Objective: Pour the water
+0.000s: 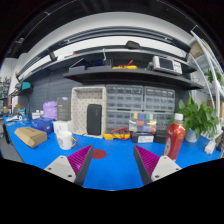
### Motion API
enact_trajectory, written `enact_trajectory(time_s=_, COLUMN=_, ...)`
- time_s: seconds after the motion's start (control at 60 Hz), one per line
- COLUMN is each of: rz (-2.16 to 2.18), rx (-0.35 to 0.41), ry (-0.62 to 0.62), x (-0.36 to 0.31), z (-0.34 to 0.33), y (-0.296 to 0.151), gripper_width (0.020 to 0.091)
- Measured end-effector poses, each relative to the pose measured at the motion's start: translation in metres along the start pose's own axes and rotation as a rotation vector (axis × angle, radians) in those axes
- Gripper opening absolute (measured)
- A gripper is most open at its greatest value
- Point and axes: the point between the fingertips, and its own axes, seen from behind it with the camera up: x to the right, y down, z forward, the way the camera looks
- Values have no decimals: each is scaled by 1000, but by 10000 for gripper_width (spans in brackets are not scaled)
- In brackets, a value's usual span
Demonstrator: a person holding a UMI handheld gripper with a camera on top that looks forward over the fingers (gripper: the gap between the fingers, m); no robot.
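A red bottle (176,138) with a white cap stands on the blue table (115,165), ahead of my right finger and a little to its right. A white pitcher-like cup (64,134) stands ahead of my left finger. A small red disc (98,153) lies flat on the table just ahead of the left finger. My gripper (113,161) is open, its magenta pads (78,160) wide apart with only bare blue table between them.
A loaf of bread (31,137) lies at the left. A white cabinet (88,110), drawer units (140,101) and small colourful items (128,132) line the back. A green plant (204,119) stands at the right. Shelves hang above.
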Motion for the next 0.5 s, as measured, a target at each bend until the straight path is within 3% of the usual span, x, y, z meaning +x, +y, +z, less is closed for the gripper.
enact_trajectory(time_s=0.05, rz=-14, rx=19, ry=3, x=15, z=13, y=-19, gripper_width=824)
enact_trajectory(time_s=0.333, rz=37, rx=-9, ry=234, x=138, z=-7, y=16, gripper_width=822)
enact_trajectory(time_s=0.5, rz=93, rx=-1, ry=251, x=189, z=29, y=12, gripper_width=816)
